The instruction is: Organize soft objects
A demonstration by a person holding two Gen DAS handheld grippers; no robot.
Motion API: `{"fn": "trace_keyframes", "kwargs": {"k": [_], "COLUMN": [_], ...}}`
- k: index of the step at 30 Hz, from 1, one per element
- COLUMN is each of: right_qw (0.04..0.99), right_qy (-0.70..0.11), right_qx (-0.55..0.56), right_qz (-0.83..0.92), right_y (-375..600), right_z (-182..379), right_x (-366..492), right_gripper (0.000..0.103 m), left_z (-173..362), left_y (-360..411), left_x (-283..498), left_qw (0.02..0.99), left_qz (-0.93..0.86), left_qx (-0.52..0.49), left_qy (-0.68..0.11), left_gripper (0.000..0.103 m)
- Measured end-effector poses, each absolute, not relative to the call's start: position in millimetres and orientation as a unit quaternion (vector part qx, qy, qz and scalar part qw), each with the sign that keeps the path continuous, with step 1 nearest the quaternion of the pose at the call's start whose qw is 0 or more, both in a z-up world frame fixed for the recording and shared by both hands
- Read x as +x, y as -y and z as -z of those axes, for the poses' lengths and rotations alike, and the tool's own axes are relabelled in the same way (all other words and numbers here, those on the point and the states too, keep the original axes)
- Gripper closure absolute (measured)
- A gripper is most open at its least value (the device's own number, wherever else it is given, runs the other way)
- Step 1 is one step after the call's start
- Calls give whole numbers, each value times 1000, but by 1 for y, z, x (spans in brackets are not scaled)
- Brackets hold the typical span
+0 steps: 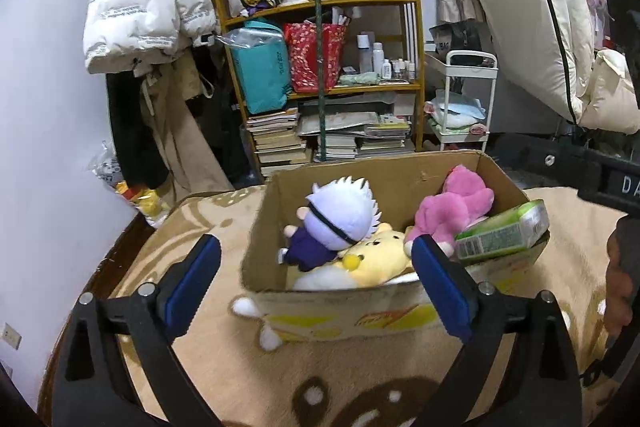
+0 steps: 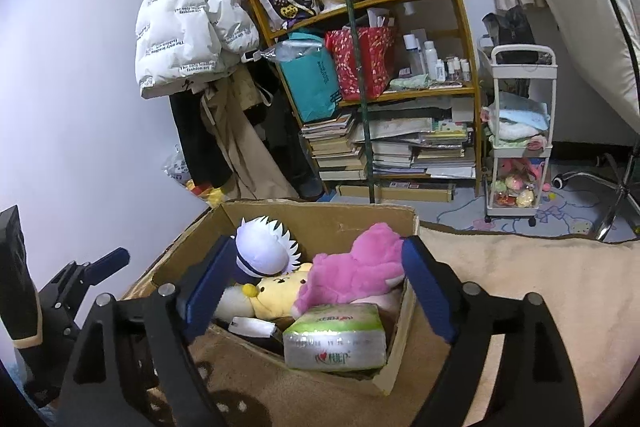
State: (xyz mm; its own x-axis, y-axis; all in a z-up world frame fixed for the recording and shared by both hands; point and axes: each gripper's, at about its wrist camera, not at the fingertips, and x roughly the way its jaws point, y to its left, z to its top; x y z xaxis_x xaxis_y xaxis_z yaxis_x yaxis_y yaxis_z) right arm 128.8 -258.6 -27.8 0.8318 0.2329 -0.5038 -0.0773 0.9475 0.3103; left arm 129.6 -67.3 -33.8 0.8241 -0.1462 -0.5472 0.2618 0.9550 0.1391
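**Both grippers open at the cardboard box**

The left gripper (image 1: pixel 316 271) is held with its jaws spread wide and nothing between the pads; the cardboard box (image 1: pixel 332 301) is seen just ahead of them. In it lie a white-haired doll (image 1: pixel 340 215), a yellow plush (image 1: pixel 376 259) and a pink plush (image 1: pixel 452 211). The right gripper (image 2: pixel 316 287) is likewise spread wide, gripping nothing, and a tissue pack (image 2: pixel 336 337) is seen below and between its jaws, in the box's near corner.

A tan blanket (image 1: pixel 208 359) with brown and white patterning covers the bed — directly on it sits one open cardboard box (image 1: pixel 340 311), its near wall printed yellow, with bare blanket all around it — toys fill the box.
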Motion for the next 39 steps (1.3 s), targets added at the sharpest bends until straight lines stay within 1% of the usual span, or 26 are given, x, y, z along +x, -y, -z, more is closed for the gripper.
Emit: {"fn": "trace_keyframes", "kwargs": {"k": [1,4,5,17,24,33,39], "right_qw": [947,951,952,962,969,979,981], "right_qy": [-277,-270,-266,-240,-232,-195,-186], "right_qx": [138,133,133,121,86,52,51], "right_qz": [-81,-71,-68,-43,-28,-10,-8], "right_y": [259,258,259,265,260,245,239], "right_z": [26,19,17,-15,-29,-40,-41], "right_x": [127,118,114,63,33,-15,-36], "right_gripper": [12,2,1,0,0,0,0], "left_z": [32,24,22,-14,-29,-45,-49], "left_y": [64,55,53,16,3,-18,-31], "left_x": [126,119,117,77,47,9,-14], "left_qw": [951,952,952,964,969,976,979], "left_qz": [102,93,91,72,68,65,59], "left_qx": [104,99,97,68,64,52,46], "left_qy": [-274,-274,-274,-247,-227,-200,-188], "left_gripper": [4,3,3,3,3,3,3]}}
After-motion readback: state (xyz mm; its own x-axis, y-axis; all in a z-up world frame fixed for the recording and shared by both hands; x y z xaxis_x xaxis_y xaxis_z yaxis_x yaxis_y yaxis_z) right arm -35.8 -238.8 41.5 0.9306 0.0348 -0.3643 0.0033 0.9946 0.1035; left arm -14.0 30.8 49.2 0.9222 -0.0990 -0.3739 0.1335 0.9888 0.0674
